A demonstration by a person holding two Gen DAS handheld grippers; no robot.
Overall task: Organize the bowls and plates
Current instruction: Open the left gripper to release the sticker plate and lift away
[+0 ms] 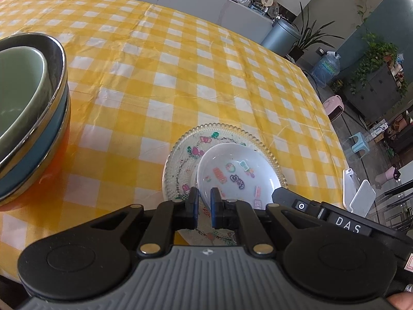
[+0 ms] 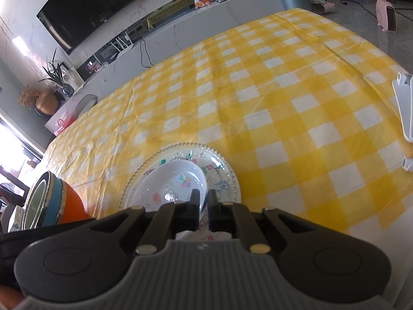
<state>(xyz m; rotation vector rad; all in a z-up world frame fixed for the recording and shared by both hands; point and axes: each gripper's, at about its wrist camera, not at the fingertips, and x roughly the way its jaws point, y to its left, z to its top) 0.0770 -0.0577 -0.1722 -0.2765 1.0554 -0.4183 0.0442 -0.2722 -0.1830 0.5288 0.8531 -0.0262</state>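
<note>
Both jaw pairs nearly together, each pinching near rim of white dish [image 1: 236,174]: left gripper [image 1: 204,201] one side, right gripper [image 2: 204,202] other, likely for level two-handed carry. Dish tilted on beaded glass plate [image 1: 180,165] just beyond jaws. Bowl stack [image 1: 28,108] left of jaws.

Your surface [image 1: 180,77] is covered by a yellow-and-white checked cloth. A beaded glass plate [image 1: 180,160] lies directly on it near the near edge. A stack of bowls [image 1: 38,139] stands toward the left edge, an orange bowl [image 2: 74,204] at its base.
</note>
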